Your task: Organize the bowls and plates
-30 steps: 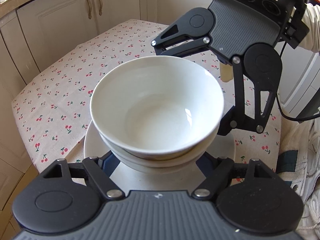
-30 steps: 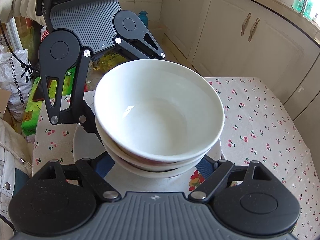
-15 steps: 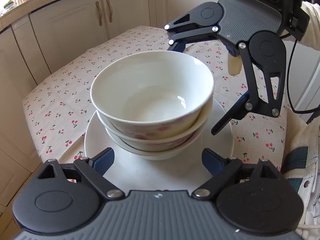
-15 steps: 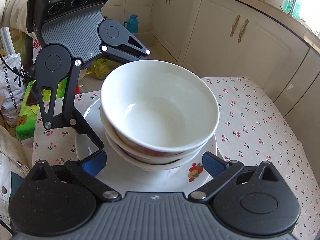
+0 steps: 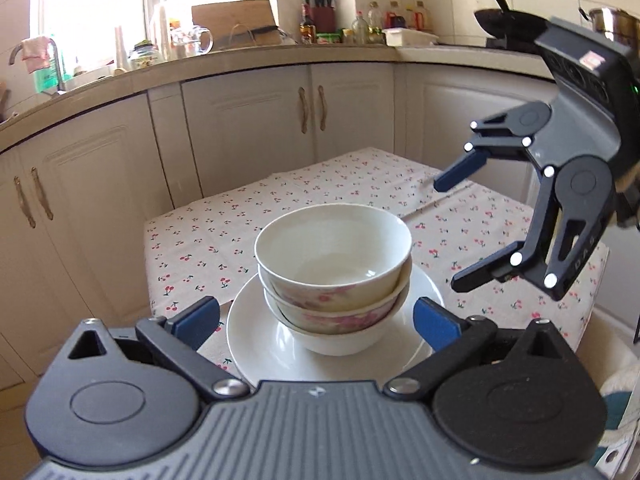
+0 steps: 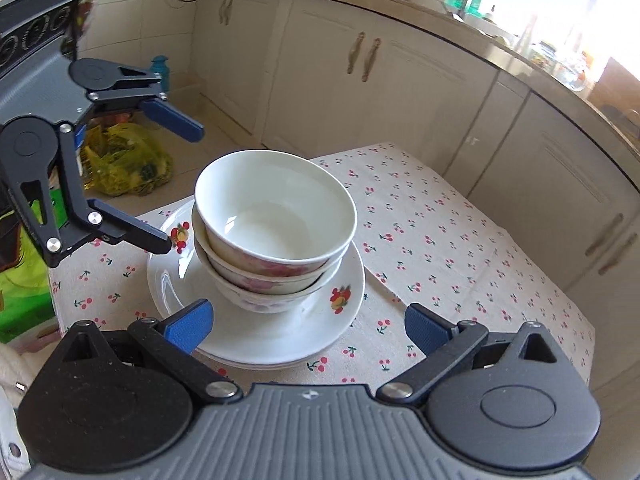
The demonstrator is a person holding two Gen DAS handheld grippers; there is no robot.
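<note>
Two grippers, left (image 5: 316,318) and right (image 6: 308,326), had been drawn back from the nested bowls (image 5: 334,268), jaws spread wide and empty. Bowls were left centred on the stacked plates (image 6: 256,344); stacking was judged complete.

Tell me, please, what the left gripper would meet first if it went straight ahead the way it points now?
Probably the stacked bowls on the plate. The left gripper is open, its blue pads either side of the stack, with the bowls centred just ahead. Depth is uncertain; if angled low, it might meet the plate's rim first.
</note>
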